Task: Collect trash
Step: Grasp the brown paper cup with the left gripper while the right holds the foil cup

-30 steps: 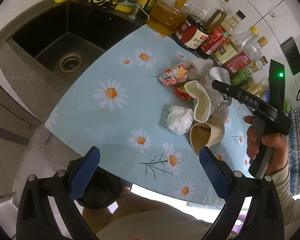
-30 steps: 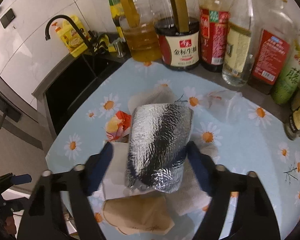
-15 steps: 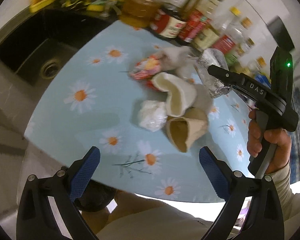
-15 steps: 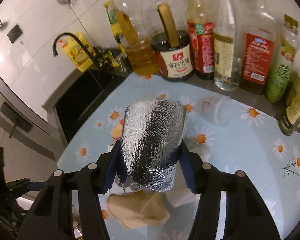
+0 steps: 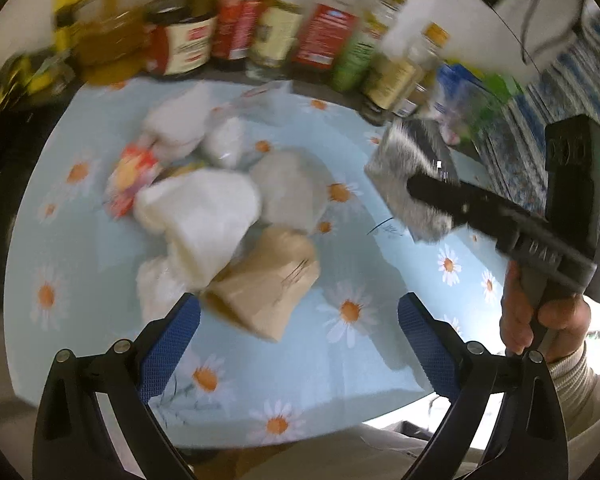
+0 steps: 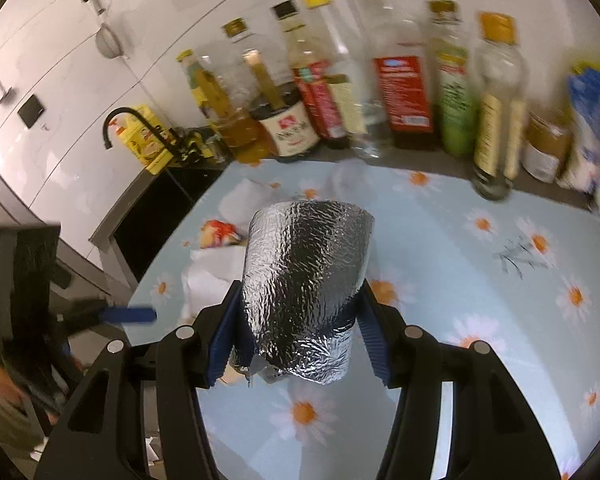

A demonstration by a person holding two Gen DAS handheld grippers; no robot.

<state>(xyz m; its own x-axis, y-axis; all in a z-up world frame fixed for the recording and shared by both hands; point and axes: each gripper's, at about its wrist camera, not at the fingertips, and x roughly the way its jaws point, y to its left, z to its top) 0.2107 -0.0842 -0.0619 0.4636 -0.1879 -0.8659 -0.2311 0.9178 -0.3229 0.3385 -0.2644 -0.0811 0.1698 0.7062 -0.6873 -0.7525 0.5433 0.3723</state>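
Currently the silver foil pouch is clamped between the blue pads of the right gripper, lifted clear of the daisy-print tablecloth. The jaws have just been closing on it, and the pouch is dented where the pads press in. In the left wrist view the same pouch is seen gripped at the end of the right gripper, to the right of the trash pile, with a hand wrapped round the handle.

The rest of the trash is left on the tablecloth, left of the pouch: a brown paper cup on its side, a white paper cup touching it, crumpled white tissue behind, and a red-and-yellow wrapper at the pile's far left. Detail is lost to motion blur.

The left gripper is held wide open with nothing between its fingers, above the tablecloth's near edge, with the brown cup just beyond its left finger.

A row of sauce and oil bottles is lined up behind the pouch along the wall. A black tap is seen far left of it.
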